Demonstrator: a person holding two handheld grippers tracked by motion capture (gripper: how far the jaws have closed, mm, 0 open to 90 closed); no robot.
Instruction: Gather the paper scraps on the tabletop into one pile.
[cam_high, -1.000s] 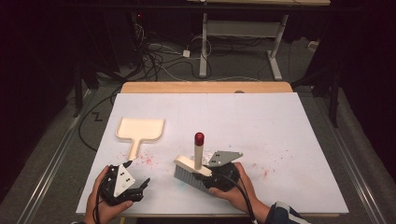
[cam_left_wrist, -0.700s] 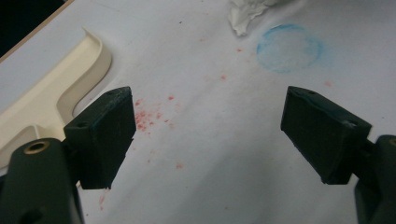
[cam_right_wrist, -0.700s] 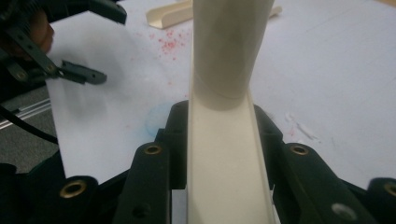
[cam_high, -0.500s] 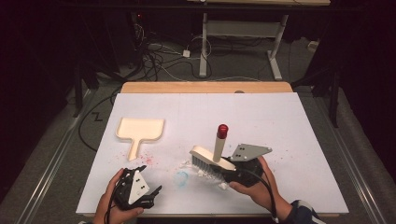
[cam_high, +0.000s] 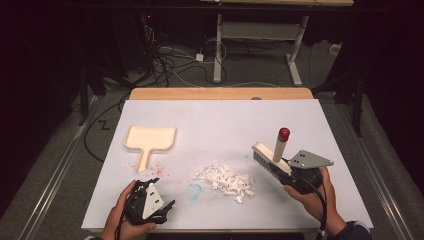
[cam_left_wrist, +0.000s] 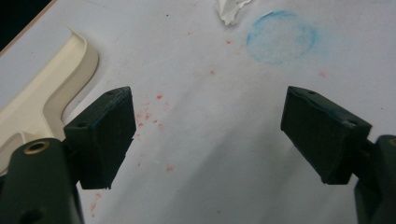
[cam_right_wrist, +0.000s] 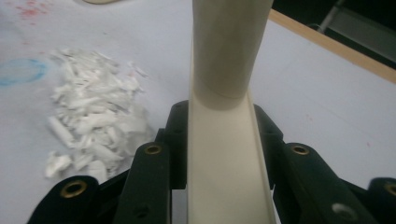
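Lying on the white table (cam_high: 220, 125), the pile of paper scraps (cam_high: 226, 179) has the brush (cam_high: 270, 158) just right of it, clenched in the right gripper (cam_high: 295, 175); left of it the cream dustpan (cam_high: 149, 140) and the left gripper (cam_high: 167, 209), jaws spread, empty.

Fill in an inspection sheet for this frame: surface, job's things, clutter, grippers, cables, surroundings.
Surface: white sheet over a wooden table; red specks near the dustpan and a blue chalk ring on it.
Job's things: cream dustpan lying flat at left; hand brush with red-tipped handle at right; pile of white paper shreds between them.
Clutter: nothing seen.
Grippers: left gripper open, held low near the front edge; right gripper shut on the hand brush, beside the shreds.
Cables: one trails from the right gripper along the forearm; loose cables on the floor behind.
Surroundings: dark room, white desk frame beyond.
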